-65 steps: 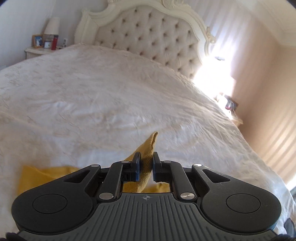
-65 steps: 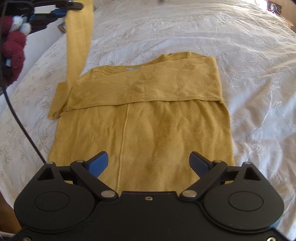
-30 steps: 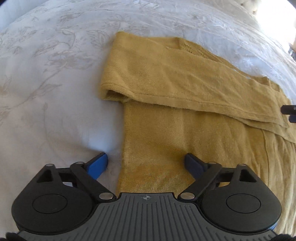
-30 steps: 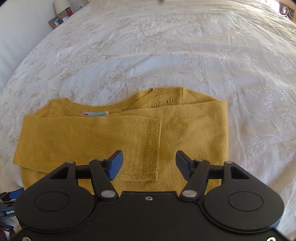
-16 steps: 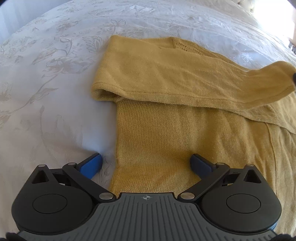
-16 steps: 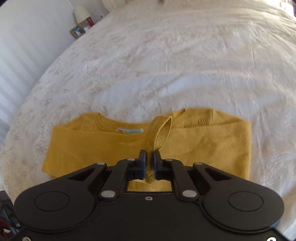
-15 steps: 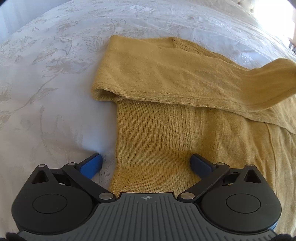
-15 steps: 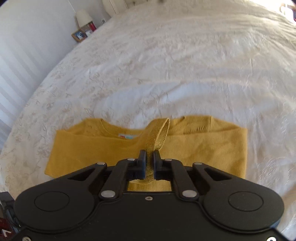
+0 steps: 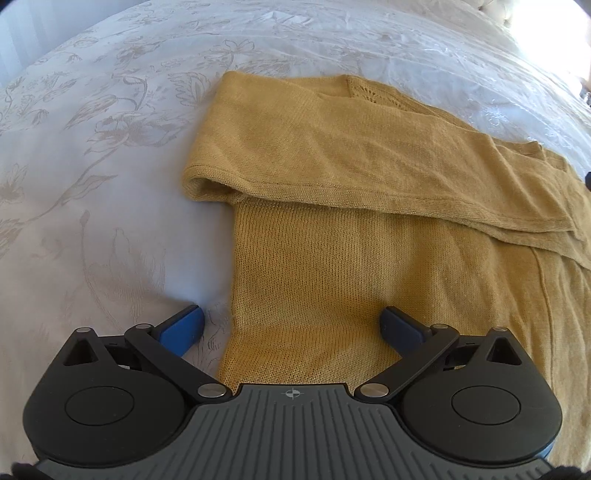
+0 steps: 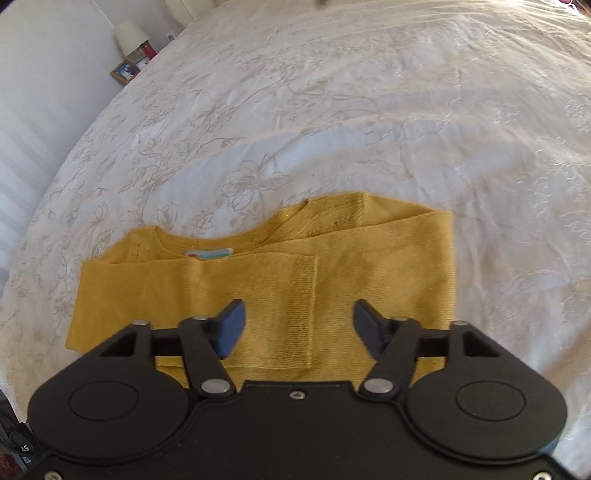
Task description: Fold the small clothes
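A mustard-yellow knit sweater (image 9: pixel 351 258) lies flat on the white bedspread (image 9: pixel 92 166), both sleeves folded across its chest. In the right wrist view the sweater (image 10: pixel 388 266) shows its collar label and the ribbed cuff (image 10: pixel 301 314) of the top sleeve lying flat. My left gripper (image 9: pixel 291 326) is open, low over the sweater's lower left edge, one finger over the bedspread and one over the knit. My right gripper (image 10: pixel 299 325) hovers over the cuff with its jaws opening; the pads do not press on the cuff.
The embroidered bedspread (image 10: pixel 369 110) stretches far beyond the sweater. A nightstand at the back left carries a lamp (image 10: pixel 129 35), a red item and a picture frame (image 10: pixel 125 72). A white wall runs along the left side.
Half a second ago my right gripper was shut on the sleeve cuff and held it up. Now the cuff lies flat on the sweater and the jaws stand apart. The left gripper stays put.
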### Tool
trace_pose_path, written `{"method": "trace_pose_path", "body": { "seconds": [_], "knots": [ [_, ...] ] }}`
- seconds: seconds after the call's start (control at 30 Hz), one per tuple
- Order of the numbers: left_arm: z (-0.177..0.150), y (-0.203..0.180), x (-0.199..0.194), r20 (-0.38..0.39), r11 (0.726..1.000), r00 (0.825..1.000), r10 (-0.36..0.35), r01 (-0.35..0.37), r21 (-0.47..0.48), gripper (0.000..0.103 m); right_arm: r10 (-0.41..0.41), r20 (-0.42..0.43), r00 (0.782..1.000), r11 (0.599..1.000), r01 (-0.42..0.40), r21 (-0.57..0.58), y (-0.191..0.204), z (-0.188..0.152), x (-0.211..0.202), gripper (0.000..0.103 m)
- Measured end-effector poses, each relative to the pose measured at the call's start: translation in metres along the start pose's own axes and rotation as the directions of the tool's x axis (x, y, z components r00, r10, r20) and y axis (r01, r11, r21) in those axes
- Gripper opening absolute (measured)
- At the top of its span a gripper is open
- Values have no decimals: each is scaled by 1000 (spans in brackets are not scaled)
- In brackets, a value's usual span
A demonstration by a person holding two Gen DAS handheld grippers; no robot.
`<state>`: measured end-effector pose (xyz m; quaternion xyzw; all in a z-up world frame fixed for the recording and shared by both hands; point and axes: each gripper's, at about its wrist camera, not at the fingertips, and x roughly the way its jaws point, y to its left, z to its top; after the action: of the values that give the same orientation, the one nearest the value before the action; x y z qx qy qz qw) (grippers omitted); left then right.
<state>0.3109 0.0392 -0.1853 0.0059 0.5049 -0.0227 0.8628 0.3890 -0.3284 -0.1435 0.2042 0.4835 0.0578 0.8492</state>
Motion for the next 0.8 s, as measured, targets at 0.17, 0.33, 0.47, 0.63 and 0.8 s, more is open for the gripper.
{"method": "trace_pose_path", "body": {
  "seconds": [0.17, 0.33, 0.47, 0.63, 0.8],
  "knots": [
    [1, 1, 0, -2, 1000, 1000, -2, 2, 2, 103, -7, -59, 998, 1000, 6, -7, 10, -2, 28, 70],
    [0, 0, 0, 4, 1000, 1000, -1, 1, 4, 103, 11, -72, 997, 1000, -13, -23, 20, 0, 25, 13],
    [9, 0, -9, 8, 1000, 1000, 19, -19, 19, 97, 58, 61, 996, 989, -50, -137, 41, 4, -23, 12],
    [23, 2, -28, 115, 998, 992, 57, -60, 25, 89, -18, 149, 989, 996, 31, -88, 22, 8, -54, 12],
    [41, 9, -14, 88, 996, 992, 92, -92, -5, 89, -90, 126, 988, 991, 101, -83, 3, 13, -48, 12]
  ]
}}
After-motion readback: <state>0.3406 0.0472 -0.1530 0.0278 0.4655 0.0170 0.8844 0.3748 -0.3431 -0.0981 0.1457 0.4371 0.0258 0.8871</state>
